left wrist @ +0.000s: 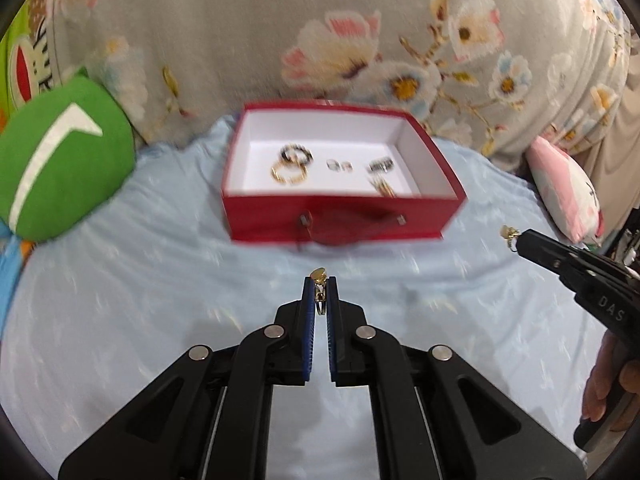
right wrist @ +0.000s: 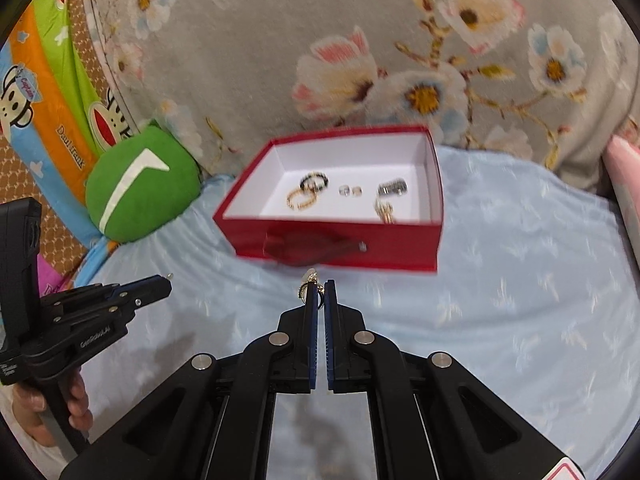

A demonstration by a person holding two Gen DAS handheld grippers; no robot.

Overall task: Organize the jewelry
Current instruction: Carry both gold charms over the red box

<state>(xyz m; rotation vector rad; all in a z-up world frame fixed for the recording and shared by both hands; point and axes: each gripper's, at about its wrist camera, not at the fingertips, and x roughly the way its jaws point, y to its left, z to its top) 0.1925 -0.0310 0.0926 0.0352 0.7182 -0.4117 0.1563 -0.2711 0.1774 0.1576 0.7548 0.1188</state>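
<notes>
An open red box (left wrist: 340, 216) (right wrist: 336, 248) with a white inside lies on the light blue bedsheet. It holds a black ring (left wrist: 296, 154), a gold ring (left wrist: 289, 172), small silver pieces (left wrist: 339, 165), a dark ring (left wrist: 380, 165) and a gold piece (left wrist: 384, 188). My left gripper (left wrist: 319, 288) is shut on a small gold earring (left wrist: 319, 274), in front of the box. It also shows in the right wrist view (right wrist: 160, 284). My right gripper (right wrist: 318, 292) is shut on a small gold dangling earring (right wrist: 310, 280), just before the box front. It also shows in the left wrist view (left wrist: 516, 240).
A green round cushion (left wrist: 60, 164) (right wrist: 140, 184) lies left of the box. A floral grey pillow (left wrist: 340, 40) stands behind it. A pink pillow (left wrist: 568, 192) lies at the right. A colourful cartoon cloth (right wrist: 44, 88) is at far left.
</notes>
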